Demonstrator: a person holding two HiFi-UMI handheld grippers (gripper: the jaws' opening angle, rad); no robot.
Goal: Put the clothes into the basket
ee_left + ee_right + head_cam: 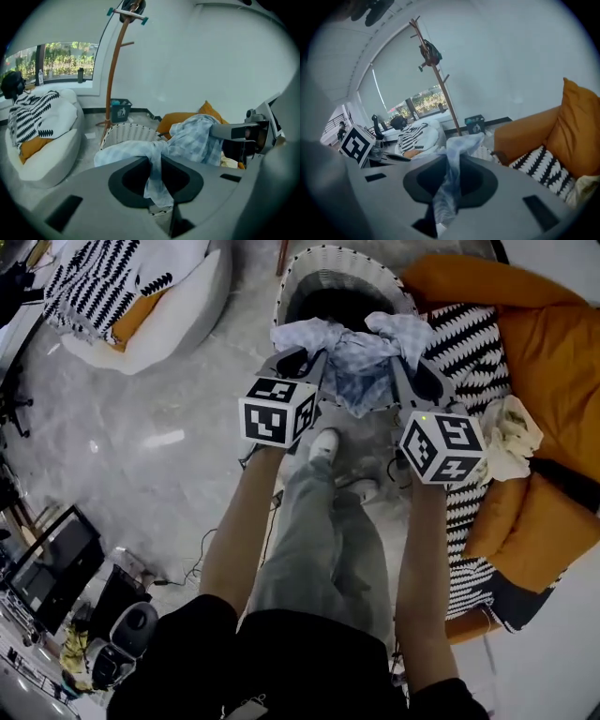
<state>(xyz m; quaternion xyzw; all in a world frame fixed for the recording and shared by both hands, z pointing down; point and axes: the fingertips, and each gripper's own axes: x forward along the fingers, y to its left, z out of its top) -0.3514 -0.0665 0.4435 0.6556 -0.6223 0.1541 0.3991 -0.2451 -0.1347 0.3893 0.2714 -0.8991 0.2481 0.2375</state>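
Observation:
A pale blue checked garment [354,354] hangs stretched between my two grippers, just over the near rim of the white wicker basket [339,266]. My left gripper [300,360] is shut on its left end and my right gripper [403,364] on its right end. In the left gripper view the cloth [140,152] runs down through the closed jaws, with the basket [127,134] behind it. The right gripper view shows a twisted strip of the same cloth [449,185] pinched between the jaws. A cream garment [511,435] lies on the orange sofa [553,352].
A black-and-white zigzag throw [469,343] covers part of the sofa. A white beanbag [159,310] with a striped cover sits at the far left. A wooden coat stand [116,70] and a small bin [120,110] stand behind the basket. The person's shoes [324,444] are near it.

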